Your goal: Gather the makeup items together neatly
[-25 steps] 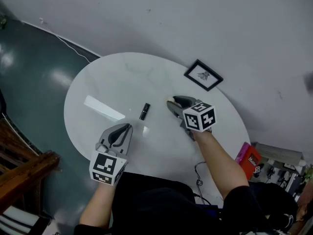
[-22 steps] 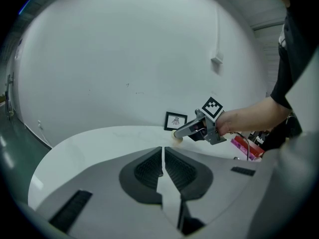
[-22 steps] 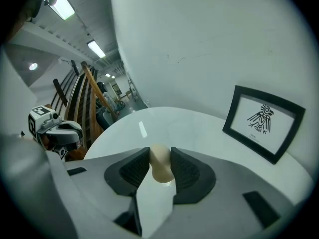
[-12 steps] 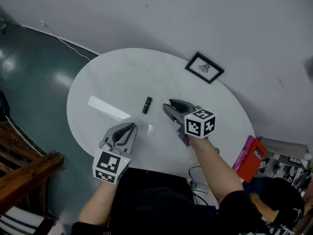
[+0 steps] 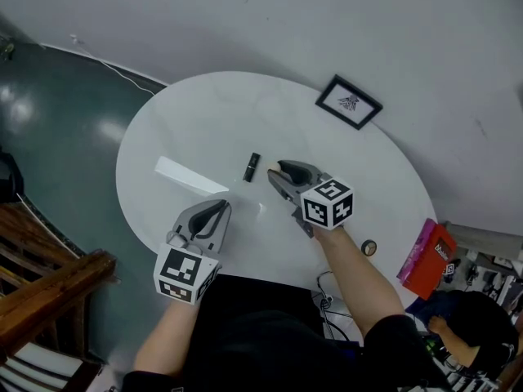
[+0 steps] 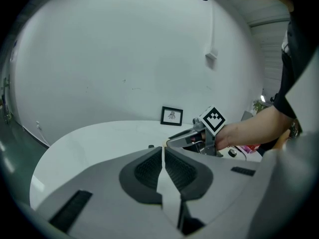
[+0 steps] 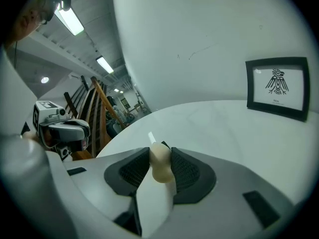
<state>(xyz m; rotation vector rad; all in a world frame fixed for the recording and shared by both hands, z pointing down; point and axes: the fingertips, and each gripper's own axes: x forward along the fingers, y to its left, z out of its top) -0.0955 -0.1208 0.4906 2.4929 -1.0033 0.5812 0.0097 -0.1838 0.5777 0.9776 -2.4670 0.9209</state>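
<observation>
On the round white table (image 5: 204, 121) lies a small black tube (image 5: 252, 167), also seen in the left gripper view (image 6: 151, 146). My right gripper (image 5: 278, 173) hovers just right of the tube, shut on a beige egg-shaped makeup sponge (image 7: 160, 163) that sticks out between its pads (image 7: 187, 171). Over the table's near edge my left gripper (image 5: 217, 211) is shut, with nothing between its pads (image 6: 148, 169). From the left gripper view I see the right gripper (image 6: 174, 142) and its marker cube.
A small black picture frame (image 5: 349, 102) leans on the wall at the table's back right. A little round black item (image 5: 369, 248) sits near the right front edge. A red box (image 5: 431, 260) lies off the table at right, a wooden chair (image 5: 45, 288) at left.
My right gripper has moved left with the sponge, ending close beside the black tube. The left gripper has stayed put.
</observation>
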